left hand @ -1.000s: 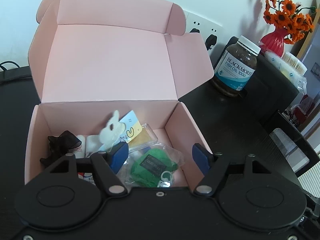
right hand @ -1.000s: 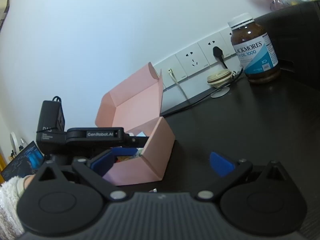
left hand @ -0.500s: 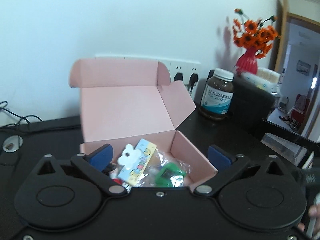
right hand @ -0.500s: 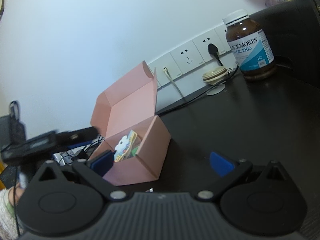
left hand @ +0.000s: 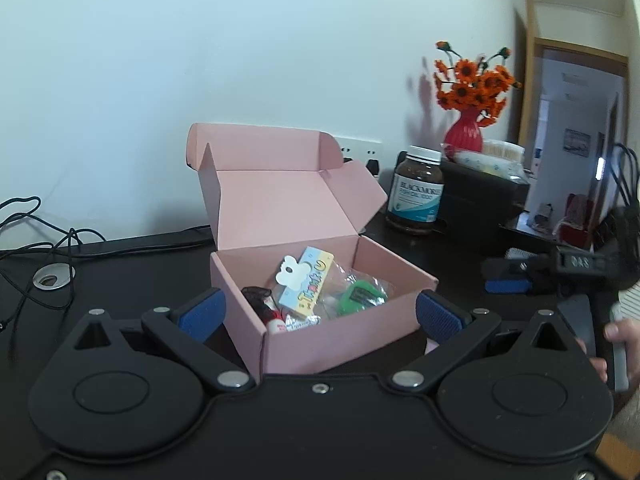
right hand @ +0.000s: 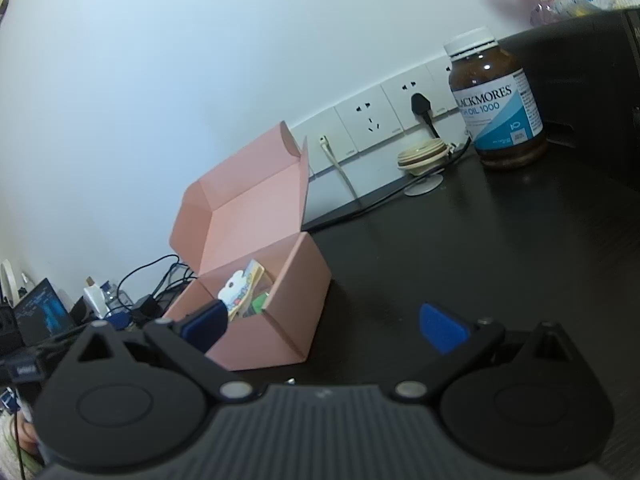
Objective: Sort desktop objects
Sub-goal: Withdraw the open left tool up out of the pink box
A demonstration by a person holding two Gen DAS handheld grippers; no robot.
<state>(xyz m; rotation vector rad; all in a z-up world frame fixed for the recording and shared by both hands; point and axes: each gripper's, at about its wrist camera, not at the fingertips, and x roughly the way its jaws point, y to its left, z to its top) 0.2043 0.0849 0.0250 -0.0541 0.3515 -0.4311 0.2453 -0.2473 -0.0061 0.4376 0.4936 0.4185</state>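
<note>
An open pink cardboard box (left hand: 340,340) stands on the black desk, lid flap up. Inside lie a white flower card (left hand: 304,280), a green packet in clear plastic (left hand: 358,298) and a black item (left hand: 256,294). My left gripper (left hand: 320,314) is open wide just in front of the box's near corner, with nothing between its pads. My right gripper (right hand: 324,326) is open too and empty, with the box (right hand: 280,320) ahead to its left. In the left wrist view the right gripper (left hand: 504,276) shows at the right edge, held by a hand (left hand: 624,332).
A brown fish oil bottle (left hand: 418,196) (right hand: 500,104) stands to the right of the box beside a black case (left hand: 480,196) bearing a red vase of orange flowers (left hand: 464,136). Wall sockets (right hand: 372,120) and a cream round item (right hand: 422,152) line the wall. Cables (left hand: 40,232) trail at left.
My left gripper has pulled back out of the box and its jaws have spread wider; the box now sits farther ahead. The right gripper has stayed put.
</note>
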